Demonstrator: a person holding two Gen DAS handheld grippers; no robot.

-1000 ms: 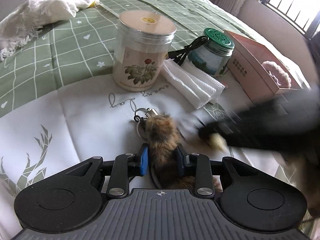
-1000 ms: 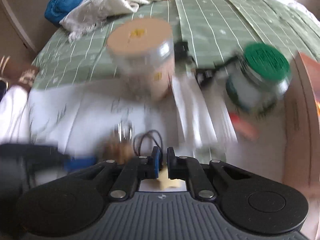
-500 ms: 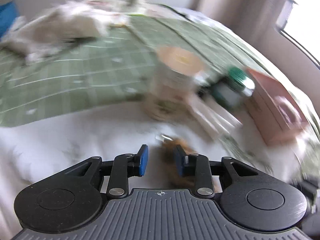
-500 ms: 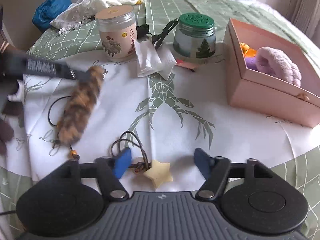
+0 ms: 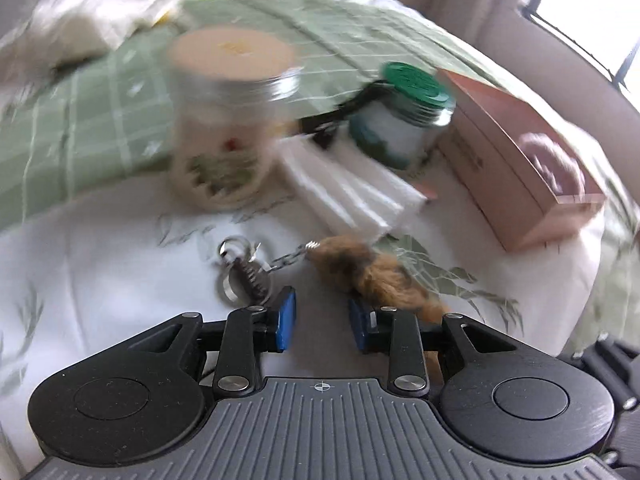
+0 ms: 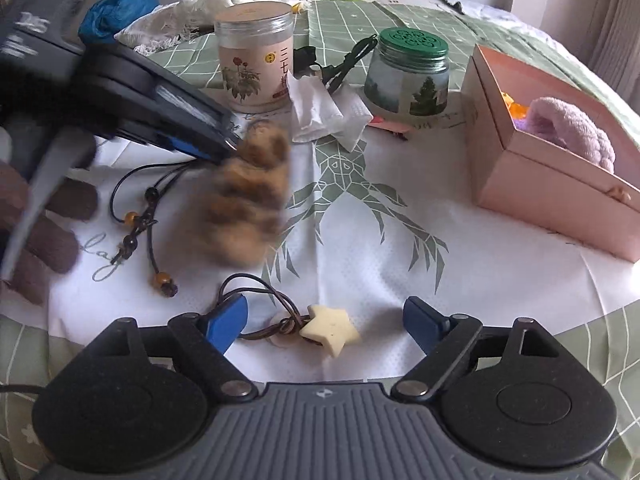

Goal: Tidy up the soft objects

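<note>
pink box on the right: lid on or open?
Open. The pink box has no lid on top; its inside shows, with a fluffy lilac item and something orange in it.

Ahead of you: floral jar (image 6: 253,62), tan lid, upright. Green-lidded jar (image 6: 410,76) right of it. White tissue (image 6: 326,114) between them. Star pendant (image 6: 329,334) on cord nearest you, beaded cord (image 6: 140,220) left.

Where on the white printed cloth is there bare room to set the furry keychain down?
Bare cloth lies between the green tree print and the pink open box, ahead of the open right gripper. Crowded: around the flower-label jar, green-lidded jar and white tissues; cords beside the brown furry keychain.
</note>
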